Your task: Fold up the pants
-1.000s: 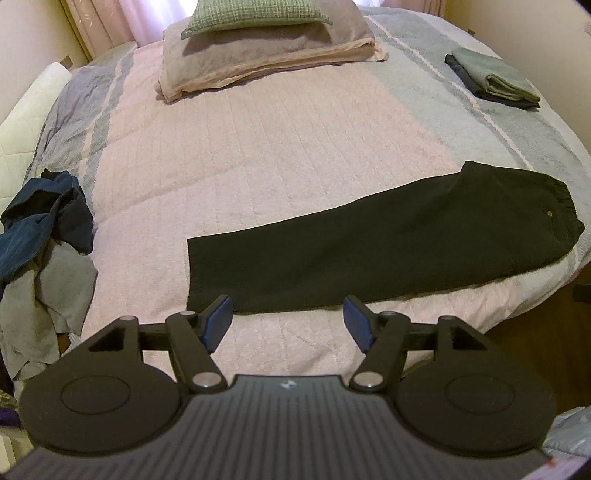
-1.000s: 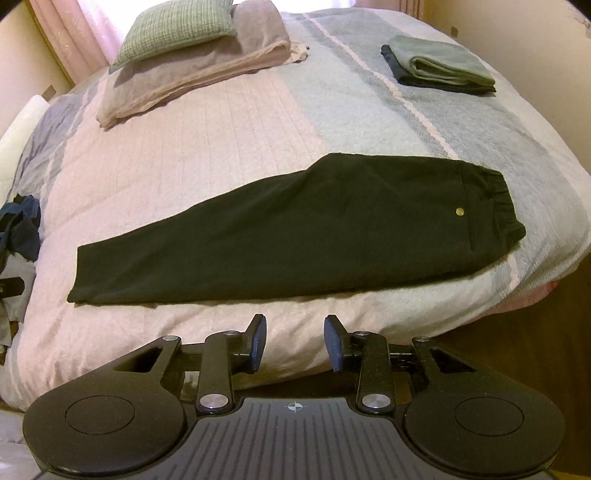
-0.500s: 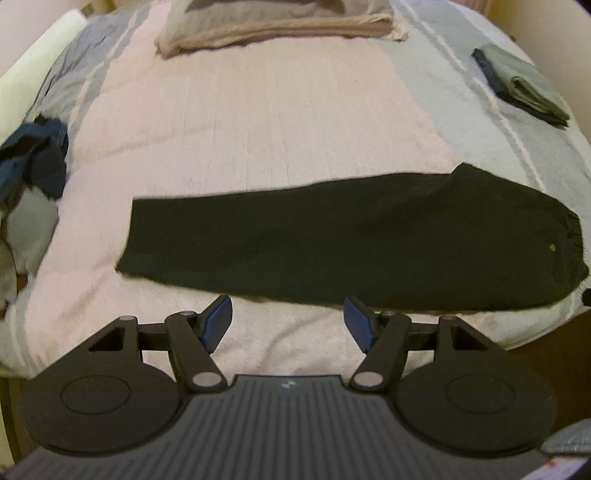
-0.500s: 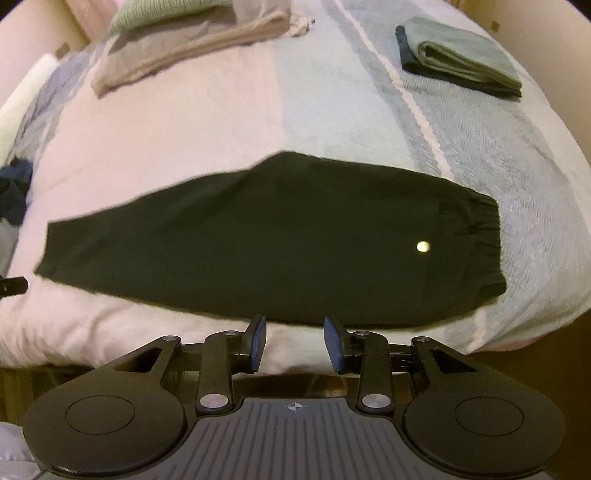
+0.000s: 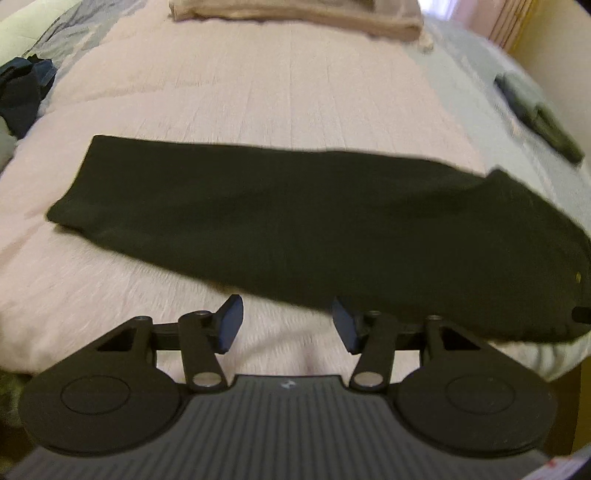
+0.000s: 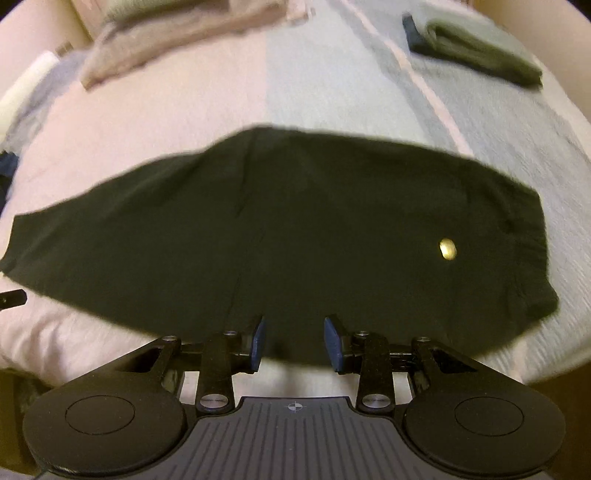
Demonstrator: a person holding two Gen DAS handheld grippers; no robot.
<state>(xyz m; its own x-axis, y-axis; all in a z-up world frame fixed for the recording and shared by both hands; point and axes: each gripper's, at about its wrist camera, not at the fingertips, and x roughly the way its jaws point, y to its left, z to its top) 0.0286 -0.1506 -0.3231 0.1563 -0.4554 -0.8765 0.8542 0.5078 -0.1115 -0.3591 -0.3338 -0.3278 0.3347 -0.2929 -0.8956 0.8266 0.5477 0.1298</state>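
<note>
Left wrist view looks down on a bed [image 5: 277, 92] with a pink and grey quilted cover, and the black pants [image 5: 295, 229] lie flat across the middle of the frame, already doubled leg on leg, hem toward the left edge and waistband toward the right edge. The left gripper [image 5: 287, 320] hangs at the near hem-side edge of the cloth; its blue-padded fingers [image 5: 231, 321] are apart and closing, with only bedcover and the rim of the pants showing in the gap, nothing pinched. A heap of dark blue clothes [image 5: 22, 92] sits at the upper left, a pillow [image 5: 295, 14] at the top, and a folded grey-green stack [image 5: 539, 110] at the upper right. From the right wrist view the pants [image 6: 295, 229] fill the centre, a brass button [image 6: 447, 249] shining near the elastic waistband at the right. The right gripper [image 6: 293, 341] sits at the lower centre over the near edge of the fabric, fingers [image 6: 334, 343] parted and not pressing on it. The folded stack [image 6: 480, 48] lies at the upper right of that frame, well apart from the pants.
</note>
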